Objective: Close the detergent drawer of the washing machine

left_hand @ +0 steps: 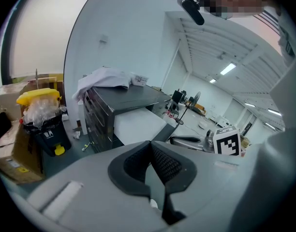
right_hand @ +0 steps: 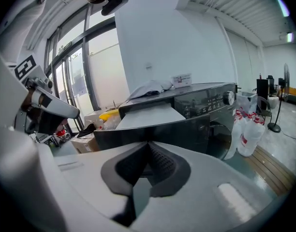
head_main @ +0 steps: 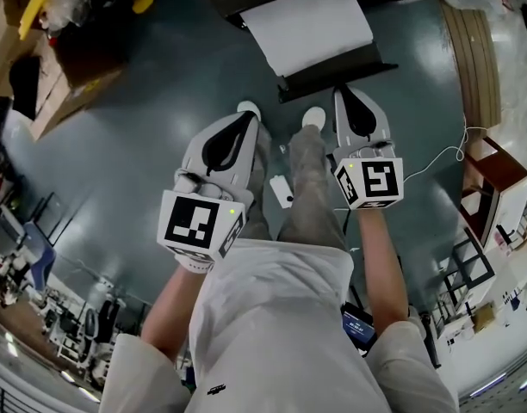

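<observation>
I hold the left claw (head_main: 244,120) and the right claw (head_main: 350,97) clenched, both empty. The detergent drawer (head_main: 308,26) stands pulled out of the washing machine (right_hand: 206,103) at 12 o'clock. My recommended procedure is to seat the closed tips squarely on the dark front panel (head_main: 337,74), then push straight inward.

Print on the washing machine (right_hand: 206,108) is too small to read.

one washing machine (right_hand: 211,105), one pulled-out drawer (right_hand: 148,117), two grippers (head_main: 243,126) (head_main: 348,97), two white shoes (head_main: 248,107) (head_main: 313,117), just one black bin (left_hand: 49,134)
</observation>
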{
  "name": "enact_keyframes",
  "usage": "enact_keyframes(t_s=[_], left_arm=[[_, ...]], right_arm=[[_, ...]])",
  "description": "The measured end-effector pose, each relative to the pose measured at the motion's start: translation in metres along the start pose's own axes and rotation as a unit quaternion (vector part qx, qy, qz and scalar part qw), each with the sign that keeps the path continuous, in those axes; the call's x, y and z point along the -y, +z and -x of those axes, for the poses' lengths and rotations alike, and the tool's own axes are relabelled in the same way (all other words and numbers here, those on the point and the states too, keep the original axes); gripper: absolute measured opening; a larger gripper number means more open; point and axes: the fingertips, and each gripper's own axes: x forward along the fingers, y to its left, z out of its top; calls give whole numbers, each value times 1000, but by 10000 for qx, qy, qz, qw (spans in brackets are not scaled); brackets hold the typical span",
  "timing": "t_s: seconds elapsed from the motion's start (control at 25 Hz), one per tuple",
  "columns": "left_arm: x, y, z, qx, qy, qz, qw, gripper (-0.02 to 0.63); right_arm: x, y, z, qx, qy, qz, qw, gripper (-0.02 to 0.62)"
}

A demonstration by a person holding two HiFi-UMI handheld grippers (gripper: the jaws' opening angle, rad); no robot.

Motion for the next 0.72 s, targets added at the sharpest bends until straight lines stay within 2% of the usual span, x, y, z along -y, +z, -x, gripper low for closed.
enact_keyframes(t_s=[0.72], left_arm=[[10,-9,-7,-39,113,111,9999,17]], right_arm=[[1,10,-18,150,237,109,9995,2]])
